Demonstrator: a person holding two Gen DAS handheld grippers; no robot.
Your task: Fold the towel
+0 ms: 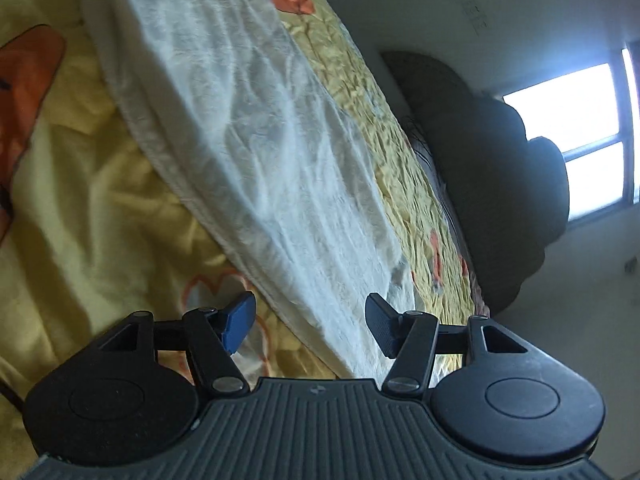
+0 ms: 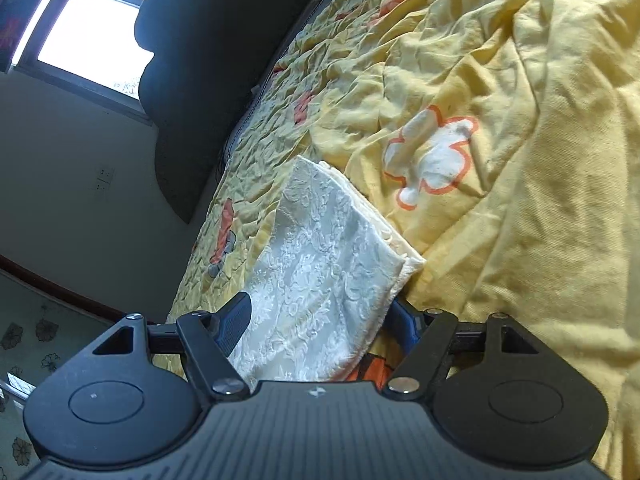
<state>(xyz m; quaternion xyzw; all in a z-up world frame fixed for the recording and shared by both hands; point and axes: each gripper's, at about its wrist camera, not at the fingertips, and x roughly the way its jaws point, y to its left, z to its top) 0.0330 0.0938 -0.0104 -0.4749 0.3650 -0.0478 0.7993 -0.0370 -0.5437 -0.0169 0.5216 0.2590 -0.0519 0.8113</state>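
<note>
A white towel (image 1: 256, 132) lies as a long strip on the yellow bedsheet (image 1: 92, 184), running from the upper left down to my left gripper (image 1: 310, 322). That gripper is open, and the towel's near end sits between its blue-padded fingers (image 1: 240, 318) without touching them. In the right wrist view the towel (image 2: 320, 264) shows an embossed pattern and a layered, folded far edge. My right gripper (image 2: 318, 326) is open around its near end. The towel's edge covers part of the right finger (image 2: 402, 326).
The yellow sheet (image 2: 520, 200) is rumpled, with orange and white prints. A dark headboard (image 2: 208, 64) rises at the far side of the bed, with a bright window (image 2: 88, 28) behind it. A pale wall (image 2: 68, 184) and patterned floor (image 2: 28, 340) lie to the left.
</note>
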